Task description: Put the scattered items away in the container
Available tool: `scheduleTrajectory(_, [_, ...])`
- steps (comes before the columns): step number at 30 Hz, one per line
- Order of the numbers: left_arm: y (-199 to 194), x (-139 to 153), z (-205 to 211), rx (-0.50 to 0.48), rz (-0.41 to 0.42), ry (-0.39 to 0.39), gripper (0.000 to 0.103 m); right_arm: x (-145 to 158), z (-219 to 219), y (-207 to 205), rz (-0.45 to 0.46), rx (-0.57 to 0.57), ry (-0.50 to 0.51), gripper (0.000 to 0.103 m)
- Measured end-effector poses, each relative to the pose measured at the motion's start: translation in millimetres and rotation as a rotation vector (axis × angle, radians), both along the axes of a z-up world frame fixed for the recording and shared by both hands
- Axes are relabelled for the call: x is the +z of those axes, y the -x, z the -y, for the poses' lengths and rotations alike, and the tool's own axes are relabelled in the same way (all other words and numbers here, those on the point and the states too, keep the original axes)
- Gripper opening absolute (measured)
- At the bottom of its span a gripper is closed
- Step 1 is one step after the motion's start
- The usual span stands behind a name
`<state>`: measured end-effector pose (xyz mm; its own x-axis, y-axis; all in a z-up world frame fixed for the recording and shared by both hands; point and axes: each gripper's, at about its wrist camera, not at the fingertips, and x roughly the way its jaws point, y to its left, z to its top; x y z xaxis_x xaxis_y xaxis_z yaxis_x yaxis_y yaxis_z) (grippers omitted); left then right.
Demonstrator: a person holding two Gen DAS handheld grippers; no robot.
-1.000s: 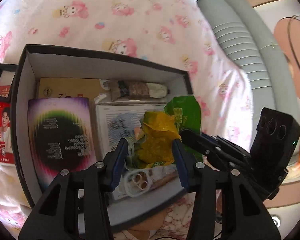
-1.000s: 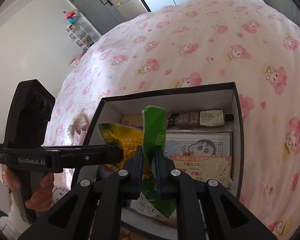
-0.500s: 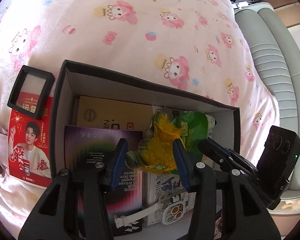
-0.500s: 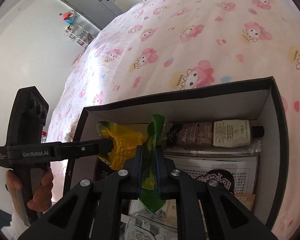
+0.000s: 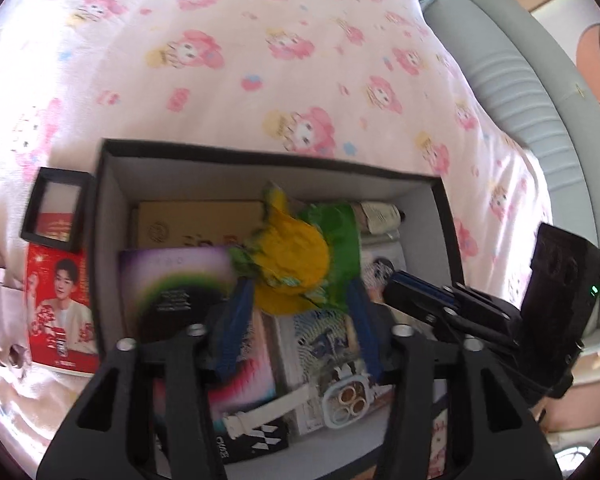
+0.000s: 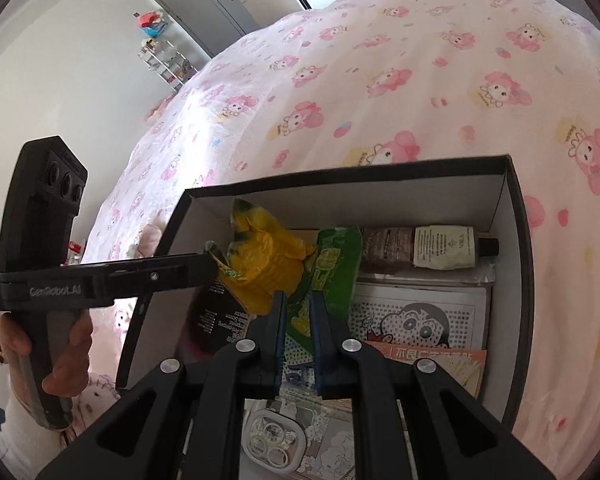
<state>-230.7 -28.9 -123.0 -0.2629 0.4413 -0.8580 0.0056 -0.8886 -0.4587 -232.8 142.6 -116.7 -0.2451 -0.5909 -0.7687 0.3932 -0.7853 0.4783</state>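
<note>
Both grippers have sunk toward the black box (image 6: pixel 518 280) on the bed (image 5: pixel 260 80). Left gripper (image 5: pixel 300 300), its jaws closing, straddles the yellow wrapper (image 5: pixel 292 256); whether the pads press it cannot be told. Right gripper (image 6: pixel 298 312) is clamped on the green wrapper (image 6: pixel 336 268). Both wrappers hang inside the box, above the packed items.

Both grippers tilt steeply downward, side by side. The left gripper (image 5: pixel 300 304) has its jaws part-way apart and closing, with a crumpled yellow and green wrapper (image 5: pixel 296 256) between its blue pads. The right gripper (image 6: pixel 298 324) has its jaws pinched tight on the wrapper's green end. A bare hand (image 6: pixel 48 356) wraps the left gripper's black handle, fingers curled around it.
</note>
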Motion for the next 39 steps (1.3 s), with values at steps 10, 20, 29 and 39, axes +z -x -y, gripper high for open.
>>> scheduleTrajectory(10, [-2, -2, -35, -0.095, 0.011, 0.07, 0.03, -19, -6, 8, 0.035, 0.043, -0.065, 0.01])
scheduleTrajectory(20, [6, -4, -16, 0.067, 0.02, 0.167, 0.033, -23, -13, 14, 0.064, -0.036, -0.06, 0.011])
scheduleTrajectory(29, [-8, 19, -17, 0.084, -0.084, 0.122, 0.038, -12, -23, 15, 0.01, -0.098, -0.016, 0.012])
scheduleTrajectory(39, [8, 14, -41, -0.005, -0.09, -0.06, 0.038, -5, -23, 17, -0.056, -0.146, -0.083, 0.012])
